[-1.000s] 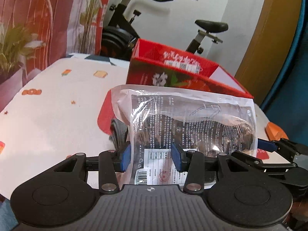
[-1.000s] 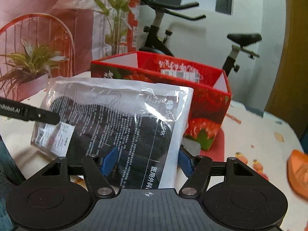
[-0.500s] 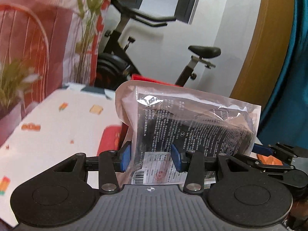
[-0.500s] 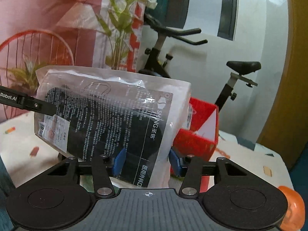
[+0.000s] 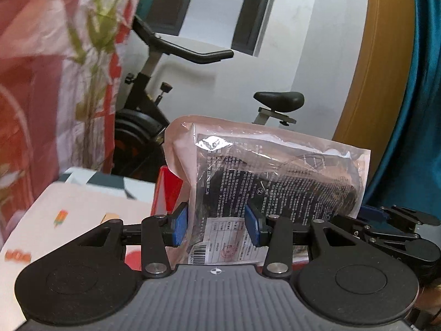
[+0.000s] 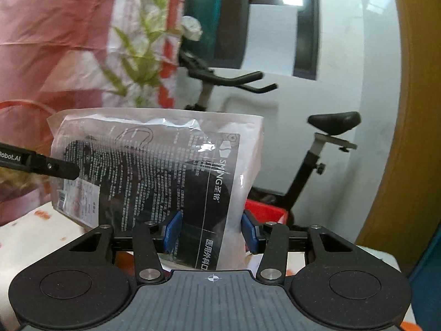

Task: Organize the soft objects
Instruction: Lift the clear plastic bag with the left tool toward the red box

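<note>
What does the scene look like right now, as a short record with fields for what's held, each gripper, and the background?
held item: clear plastic packet with dark contents, lifted upright
left gripper: shut on one end of the packet
right gripper: shut on the other end
below: red box, patterned tablecloth
background: exercise bike

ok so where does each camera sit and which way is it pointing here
Left wrist: on the left tongs, facing forward at the plastic packet they clamp, exercise bike behind; the right tongs show at right.
Right wrist: on the right tongs, facing the same packet; a left finger enters at left.
Shared: packet, bike, red box.
</note>
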`<action>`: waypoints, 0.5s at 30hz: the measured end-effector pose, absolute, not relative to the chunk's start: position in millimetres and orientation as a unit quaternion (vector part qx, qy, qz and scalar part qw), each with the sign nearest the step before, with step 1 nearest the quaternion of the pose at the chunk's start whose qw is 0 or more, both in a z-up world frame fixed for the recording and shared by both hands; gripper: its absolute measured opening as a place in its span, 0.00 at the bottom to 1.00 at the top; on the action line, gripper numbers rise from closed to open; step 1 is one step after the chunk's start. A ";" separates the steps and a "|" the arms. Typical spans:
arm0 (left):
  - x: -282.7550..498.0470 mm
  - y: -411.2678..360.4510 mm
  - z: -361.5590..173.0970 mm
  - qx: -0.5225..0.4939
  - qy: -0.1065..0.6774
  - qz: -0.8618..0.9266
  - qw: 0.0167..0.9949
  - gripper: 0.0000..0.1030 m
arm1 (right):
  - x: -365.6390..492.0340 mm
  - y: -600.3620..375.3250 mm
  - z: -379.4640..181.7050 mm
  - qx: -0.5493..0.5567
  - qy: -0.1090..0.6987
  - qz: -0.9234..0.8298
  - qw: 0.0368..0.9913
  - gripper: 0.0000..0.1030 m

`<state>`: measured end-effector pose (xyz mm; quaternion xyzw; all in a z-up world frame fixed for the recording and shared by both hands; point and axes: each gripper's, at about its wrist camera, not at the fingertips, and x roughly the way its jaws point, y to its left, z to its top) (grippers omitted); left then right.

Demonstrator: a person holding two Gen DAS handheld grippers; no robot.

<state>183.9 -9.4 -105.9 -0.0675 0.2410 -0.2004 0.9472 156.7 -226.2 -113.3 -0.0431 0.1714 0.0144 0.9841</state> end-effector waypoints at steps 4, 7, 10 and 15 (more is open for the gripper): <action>222.1 -32.2 -109.2 -0.047 0.253 -0.200 0.945 0.44 | 188.2 -240.4 -126.0 -0.026 0.186 -0.003 0.982 0.42; 248.4 -40.3 -120.6 -0.040 0.280 -0.197 0.939 0.44 | 207.9 -249.3 -142.4 -0.014 0.210 -0.007 0.978 0.41; 267.5 -42.4 -132.1 -0.035 0.307 -0.197 0.930 0.44 | 219.2 -254.8 -158.3 -0.003 0.237 -0.006 0.971 0.41; 279.7 -44.6 -145.1 -0.015 0.337 -0.200 0.920 0.44 | 224.1 -259.3 -174.0 0.006 0.262 0.004 0.965 0.40</action>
